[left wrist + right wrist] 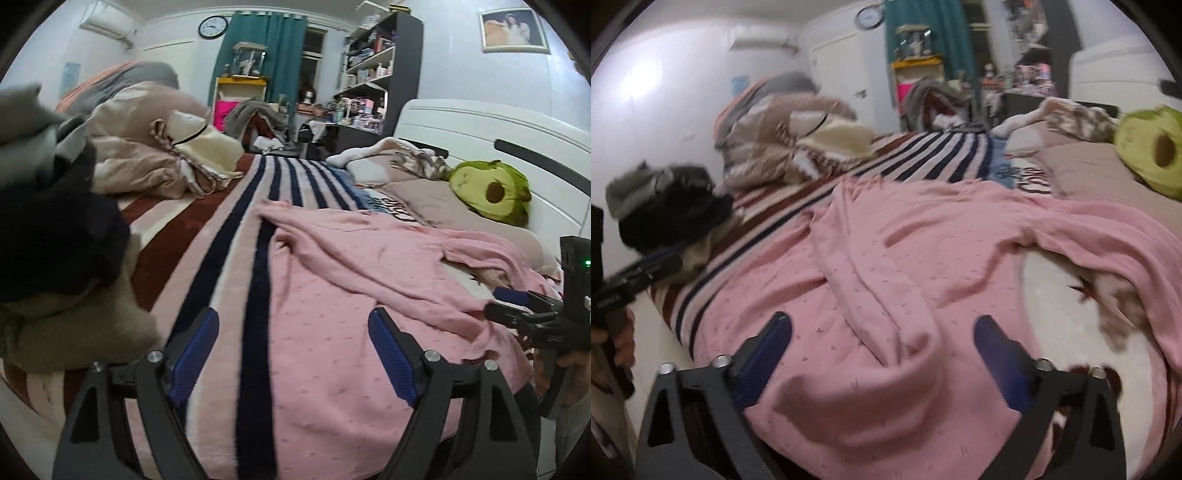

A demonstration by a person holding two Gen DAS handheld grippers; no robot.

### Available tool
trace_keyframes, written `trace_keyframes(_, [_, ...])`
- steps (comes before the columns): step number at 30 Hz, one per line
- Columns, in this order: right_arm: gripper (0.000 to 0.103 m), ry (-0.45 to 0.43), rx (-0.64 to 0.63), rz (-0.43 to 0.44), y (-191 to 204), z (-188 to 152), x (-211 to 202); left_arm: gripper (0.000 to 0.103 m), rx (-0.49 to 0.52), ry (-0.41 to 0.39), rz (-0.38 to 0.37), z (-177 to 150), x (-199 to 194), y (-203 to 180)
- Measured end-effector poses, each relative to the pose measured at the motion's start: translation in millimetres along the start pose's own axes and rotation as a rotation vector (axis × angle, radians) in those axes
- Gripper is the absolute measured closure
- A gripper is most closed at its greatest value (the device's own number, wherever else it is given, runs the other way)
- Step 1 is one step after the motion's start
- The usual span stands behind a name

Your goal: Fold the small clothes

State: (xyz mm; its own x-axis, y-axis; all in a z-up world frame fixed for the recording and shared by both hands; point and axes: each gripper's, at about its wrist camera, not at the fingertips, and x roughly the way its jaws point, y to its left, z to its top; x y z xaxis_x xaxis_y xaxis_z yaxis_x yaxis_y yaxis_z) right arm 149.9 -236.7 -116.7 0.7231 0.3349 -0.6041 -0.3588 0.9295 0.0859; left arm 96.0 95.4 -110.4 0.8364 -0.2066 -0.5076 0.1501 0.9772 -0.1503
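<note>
Left gripper: jaws spread wide, nothing held; it is positioned above the near-left edge of the pink garment, over the striped blanket.

Right gripper: jaws spread wide; a raised fold of the pink garment lies between the blue pads, but contact cannot be confirmed.

The garment is spread, creased, across the near part of the bed, one sleeve extended to the right.

A pile of dark and grey clothes is noted at near left. Crumpled beige bedding is observed at far left, a green avocado plush at far right against the white headboard. A wall clock and teal curtain are recorded beyond.
</note>
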Motion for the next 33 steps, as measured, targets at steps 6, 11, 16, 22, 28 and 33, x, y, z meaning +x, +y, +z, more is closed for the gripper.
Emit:
trace_keyframes(6, [0.056,0.132,-0.063,-0.089,-11,-1,33,0.023,-0.012,0.022,-0.016,-5,17,3])
trace_keyframes(11, [0.097,0.168,0.027,-0.116,-39,-17,26,0.023,0.005,0.033,-0.043,-4,28,-8])
trace_keyframes(16, [0.097,0.201,0.125,-0.081,-58,-36,12,0.023,0.023,0.031,-0.058,-1,27,-17])
trace_keyframes(22, [0.078,0.21,-0.035,-0.14,-39,-11,-2,0.022,0.043,0.012,-0.043,6,22,-16])
trace_keyframes(28, [0.059,0.19,-0.242,-0.018,-3,52,21,0.019,0.029,0.003,0.004,18,30,-2])
trace_keyframes(33, [0.057,0.253,-0.388,0.026,26,67,80,0.018,-0.001,0.008,0.023,22,45,13])
